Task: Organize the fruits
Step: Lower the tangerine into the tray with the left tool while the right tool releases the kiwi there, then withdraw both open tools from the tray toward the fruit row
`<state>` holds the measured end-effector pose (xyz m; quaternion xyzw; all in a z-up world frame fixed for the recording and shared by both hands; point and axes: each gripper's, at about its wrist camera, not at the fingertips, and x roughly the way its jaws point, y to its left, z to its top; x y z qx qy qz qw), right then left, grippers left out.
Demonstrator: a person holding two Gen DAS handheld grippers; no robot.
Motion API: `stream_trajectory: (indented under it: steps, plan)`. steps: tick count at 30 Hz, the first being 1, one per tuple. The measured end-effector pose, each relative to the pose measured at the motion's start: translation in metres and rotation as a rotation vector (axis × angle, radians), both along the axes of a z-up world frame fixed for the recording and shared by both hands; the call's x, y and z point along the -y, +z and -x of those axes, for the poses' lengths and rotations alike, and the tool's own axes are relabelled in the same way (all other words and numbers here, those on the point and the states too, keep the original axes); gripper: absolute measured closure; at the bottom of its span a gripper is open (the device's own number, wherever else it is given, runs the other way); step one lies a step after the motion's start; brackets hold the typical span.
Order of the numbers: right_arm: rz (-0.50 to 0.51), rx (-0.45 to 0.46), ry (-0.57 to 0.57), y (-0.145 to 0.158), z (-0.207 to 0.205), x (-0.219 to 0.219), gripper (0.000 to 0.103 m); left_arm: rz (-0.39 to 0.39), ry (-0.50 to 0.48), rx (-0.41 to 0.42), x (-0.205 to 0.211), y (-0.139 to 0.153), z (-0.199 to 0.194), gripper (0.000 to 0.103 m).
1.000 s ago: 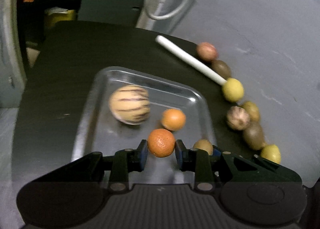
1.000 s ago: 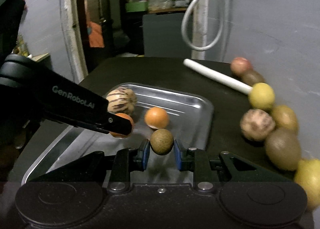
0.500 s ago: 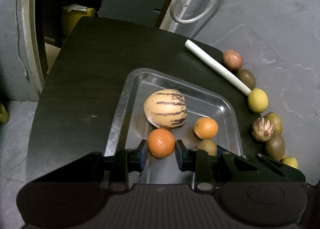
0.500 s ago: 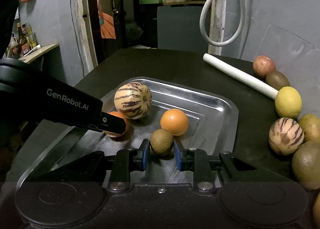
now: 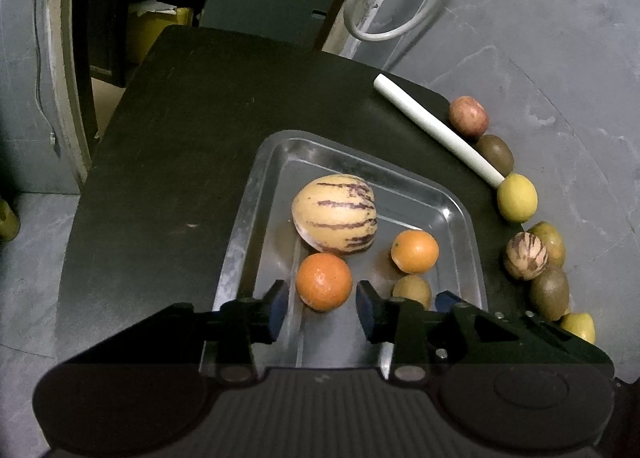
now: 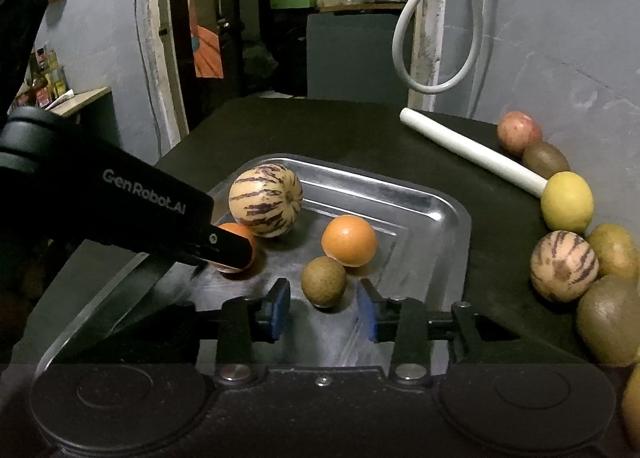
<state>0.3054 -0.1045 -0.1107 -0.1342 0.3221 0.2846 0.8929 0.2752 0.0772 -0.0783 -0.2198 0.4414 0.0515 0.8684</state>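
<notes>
An orange mandarin (image 5: 324, 281) sits in the near part of the metal tray (image 5: 256, 194), between the blue pads of the left gripper (image 5: 322, 305), whose jaws stand spread with a clear gap on either side of the fruit, so it grips nothing. To its right in the tray lies a small brown kiwi-like fruit (image 6: 324, 281), framed the same way by the right gripper (image 6: 323, 308), which is likewise parted and apart from the fruit on both sides. Just beyond the brown fruit and seemingly touching it is a second orange (image 6: 349, 241), and farther back, left of centre, rests a large cream melon with purple stripes (image 5: 335, 219), very close to the mandarin, though whether they touch is hard to tell. The tray stands on a dark table (image 5: 168, 162). To the right of the tray, along the table's edge by the grey wall (image 5: 560, 58), runs a curved row of loose fruit: a reddish round fruit (image 5: 468, 116) farthest, then a brown kiwi (image 5: 495, 153), a yellow lemon (image 5: 517, 197), a small striped melon (image 5: 525, 255) with a greenish-yellow fruit (image 5: 554, 239) behind it, another kiwi (image 5: 550, 293) and a yellow fruit (image 5: 578, 327) nearest. A white tube (image 5: 436, 133) lies slantwise on the table, its near end meeting the lemon. A white hose (image 6: 436, 30) loops on the far wall.
</notes>
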Motion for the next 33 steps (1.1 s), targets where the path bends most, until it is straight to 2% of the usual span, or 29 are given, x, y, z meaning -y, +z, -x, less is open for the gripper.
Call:
stream_trajectory:
  steps: [7, 9, 15, 21, 24, 33]
  plan:
    - [-0.011, 0.034, -0.041, 0.013, 0.027, 0.009, 0.048, -0.016, -0.033, 0.038, 0.008, 0.016, 0.018, 0.042]
    - [-0.018, 0.045, -0.056, 0.018, 0.037, 0.012, 0.042, -0.03, -0.042, 0.051, 0.01, 0.023, 0.024, 0.028]
    - [-0.043, 0.074, -0.106, 0.032, 0.069, 0.023, 0.024, -0.07, -0.049, 0.091, 0.011, 0.041, 0.05, 0.002]
    - [-0.075, 0.1, -0.157, 0.045, 0.107, 0.035, 0.008, -0.092, -0.064, 0.1, 0.014, 0.05, 0.078, 0.001]
    - [-0.086, 0.11, -0.179, 0.049, 0.126, 0.042, 0.003, -0.109, -0.085, 0.102, 0.017, 0.054, 0.093, 0.001]
    - [-0.097, 0.094, -0.266, 0.051, 0.176, 0.065, 0.001, -0.165, -0.176, 0.098, 0.03, 0.058, 0.134, 0.0]
